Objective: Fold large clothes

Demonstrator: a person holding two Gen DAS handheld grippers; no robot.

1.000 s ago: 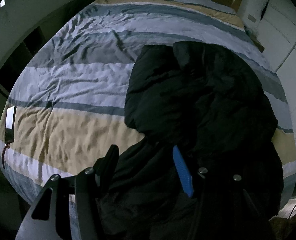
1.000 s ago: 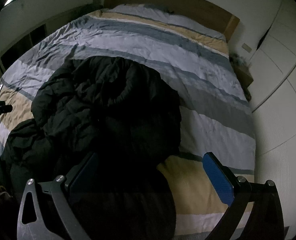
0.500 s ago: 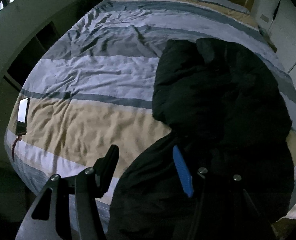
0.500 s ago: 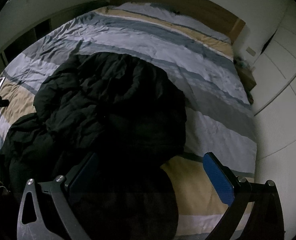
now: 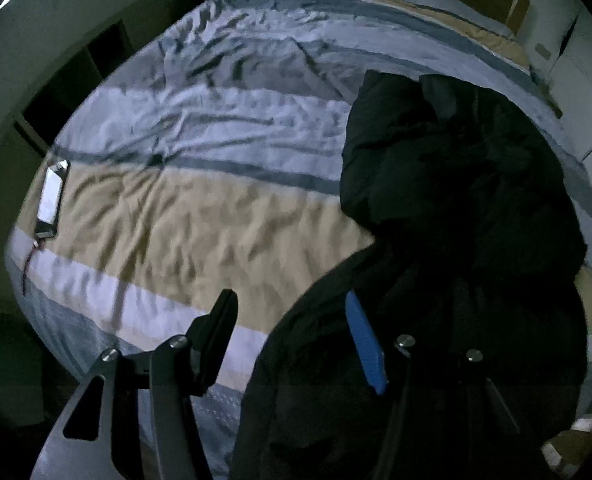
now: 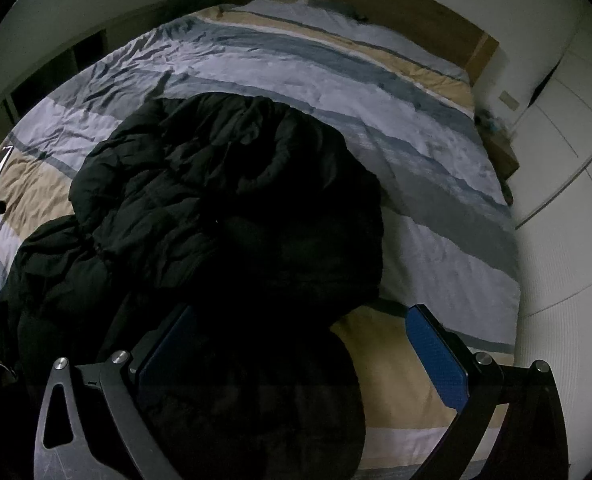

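Now, left wrist view: looking down at a black puffer coat (image 5: 455, 208) lying bunched on the right half of a striped bed (image 5: 200, 216), hem end hanging toward the near edge. Left hand-held gripper (image 5: 292, 336) standing spread, black finger (image 5: 220, 328) over bare bedding, blue pad (image 5: 363, 344) against the dark coat edge; not pinching anything as far as visible. Compared with a second ago, sliding leftward: more tan stripe and bare bedding showing, coat shifted right in frame, a phone-like device (image 5: 50, 200) at the left bed edge now sitting further in. Slight motion blur confirming travel. Probably heading for the coat's left flank or a sleeve, so folding not yet started on this side.

Right wrist view: same coat (image 6: 224, 208) filling the centre, hood or collar end pointing to the headboard (image 6: 375, 12), lower part running under the camera. Right hand-held gripper (image 6: 296, 344) spread wide, left pad (image 6: 164, 344) over dark fabric, right blue pad (image 6: 435, 356) over the tan stripe; gripping nothing. Barely changing from a second ago, hovering in place. Coat still rumpled and unflattened, so task sitting at an early stage.
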